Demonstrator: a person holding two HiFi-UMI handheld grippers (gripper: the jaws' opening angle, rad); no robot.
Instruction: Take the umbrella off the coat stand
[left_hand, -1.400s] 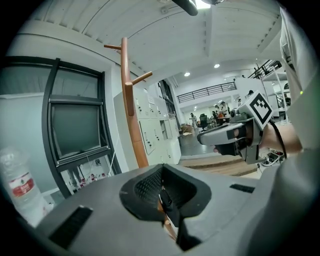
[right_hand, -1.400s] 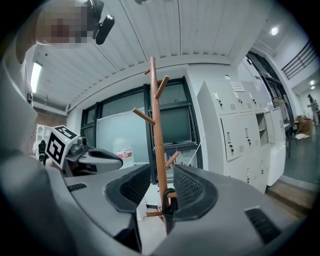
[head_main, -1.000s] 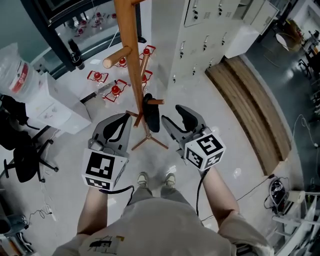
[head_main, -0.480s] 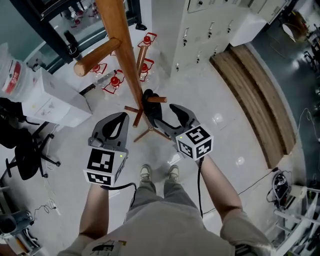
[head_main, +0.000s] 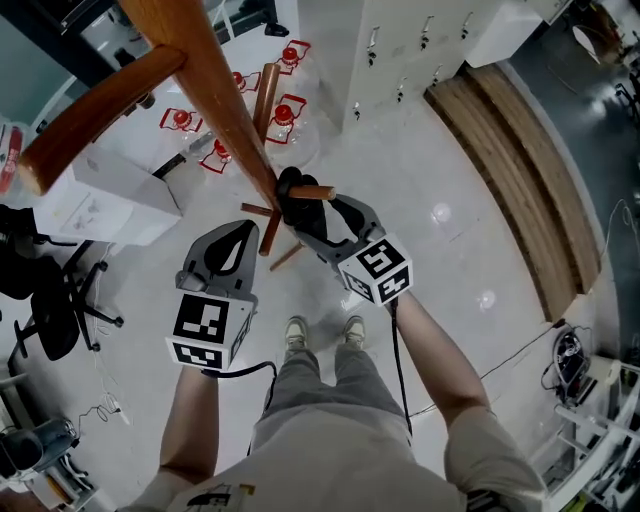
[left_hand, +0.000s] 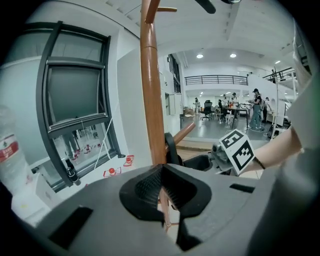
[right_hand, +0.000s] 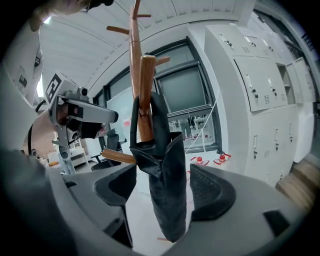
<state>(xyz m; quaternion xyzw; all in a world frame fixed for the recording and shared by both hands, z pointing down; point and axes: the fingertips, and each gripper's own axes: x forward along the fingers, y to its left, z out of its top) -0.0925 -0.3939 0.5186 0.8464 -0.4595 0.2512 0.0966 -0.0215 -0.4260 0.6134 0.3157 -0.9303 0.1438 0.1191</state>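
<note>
Both tongs are lowering: right tongs (right_hand: 162, 192) opening around the umbrella (right_hand: 162, 150) on the coat stand (head_main: 215, 110) for grabbing, left tongs (left_hand: 161, 195) staying closed.

One coat stand (head_main: 225, 110). One umbrella (head_main: 292, 195), black. Two grippers: left gripper (head_main: 240, 235), right gripper (head_main: 314, 214). Two marker cubes (head_main: 208, 330), one per gripper. Two shoes (head_main: 296, 331). One white box (head_main: 110, 195). One black office chair (head_main: 45, 310). One big plastic bottle (left_hand: 9, 160). One white locker bank (head_main: 400, 50). One wooden platform (head_main: 520, 170). Red-topped floor items (head_main: 283, 112): at least four, some cut off by the stand. Far-off people (left_hand: 255, 107): at least three, rest too small to count.
</note>
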